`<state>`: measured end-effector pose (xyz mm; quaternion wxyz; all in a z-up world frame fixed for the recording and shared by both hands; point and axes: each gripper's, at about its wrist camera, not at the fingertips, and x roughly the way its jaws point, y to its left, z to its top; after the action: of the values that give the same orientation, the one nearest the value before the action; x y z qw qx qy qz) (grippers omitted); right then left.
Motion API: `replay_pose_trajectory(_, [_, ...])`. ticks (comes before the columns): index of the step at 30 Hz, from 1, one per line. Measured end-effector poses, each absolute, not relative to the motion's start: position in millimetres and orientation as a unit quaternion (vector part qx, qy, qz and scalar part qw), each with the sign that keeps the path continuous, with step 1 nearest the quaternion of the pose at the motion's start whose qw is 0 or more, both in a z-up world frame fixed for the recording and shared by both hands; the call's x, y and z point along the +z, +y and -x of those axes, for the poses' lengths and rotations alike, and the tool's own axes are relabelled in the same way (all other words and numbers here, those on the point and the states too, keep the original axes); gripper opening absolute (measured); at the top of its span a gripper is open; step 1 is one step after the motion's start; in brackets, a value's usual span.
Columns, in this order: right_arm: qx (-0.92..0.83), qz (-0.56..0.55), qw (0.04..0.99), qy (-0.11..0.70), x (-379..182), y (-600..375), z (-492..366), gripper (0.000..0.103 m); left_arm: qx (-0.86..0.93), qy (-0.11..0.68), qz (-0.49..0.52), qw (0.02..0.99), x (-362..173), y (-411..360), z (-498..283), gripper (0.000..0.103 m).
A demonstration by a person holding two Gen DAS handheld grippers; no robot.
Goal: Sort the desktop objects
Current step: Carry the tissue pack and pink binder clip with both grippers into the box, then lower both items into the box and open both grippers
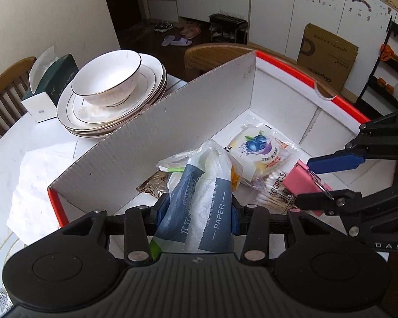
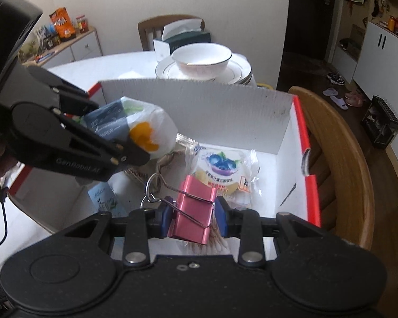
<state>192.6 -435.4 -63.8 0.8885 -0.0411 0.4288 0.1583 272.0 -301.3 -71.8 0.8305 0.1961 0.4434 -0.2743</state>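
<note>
My left gripper (image 1: pixel 196 212) is shut on a soft tissue pack (image 1: pixel 199 201) with grey-blue and white wrapping, held just above the floor of a white cardboard box with red edges (image 1: pixel 286 66). From the right wrist view the same tissue pack (image 2: pixel 135 127) hangs over the box's left part. My right gripper (image 2: pixel 195 216) is shut on a pink binder clip (image 2: pixel 192 212), held over the box's near right part; that clip (image 1: pixel 299 180) shows at the right of the left wrist view. Under it lie a blueberry snack packet (image 2: pixel 223 167) and a cotton swab pack (image 1: pixel 273 193).
A stack of white plates with a bowl (image 1: pixel 111 79) and a green tissue box (image 1: pixel 53 84) stand on the white table behind the box's tall flap (image 1: pixel 172 127). Wooden chairs (image 2: pixel 339 159) stand close to the table. A brown foil packet (image 1: pixel 152 185) lies in the box.
</note>
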Motion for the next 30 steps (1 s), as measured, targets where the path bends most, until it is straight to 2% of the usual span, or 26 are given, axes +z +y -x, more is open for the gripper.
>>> replay_pose_trajectory(22, [0.172, 0.058, 0.86, 0.477, -89.3, -424.5, -210.8, 0.033, -0.276, 0.474, -0.209, 0.81, -91.4, -307.8, -273.2, 0.044])
replay_pose_trajectory(26, [0.172, 0.056, 0.859, 0.48, -89.9, -424.1, -211.8, 0.034, -0.281, 0.477, -0.204, 0.807, -91.8, -306.9, -273.0, 0.049])
replay_pose_trajectory(30, [0.172, 0.055, 0.859, 0.479, -89.2, -425.3, -211.4, 0.033, -0.283, 0.48, -0.196, 0.807, -91.7, -304.3, -270.9, 0.06])
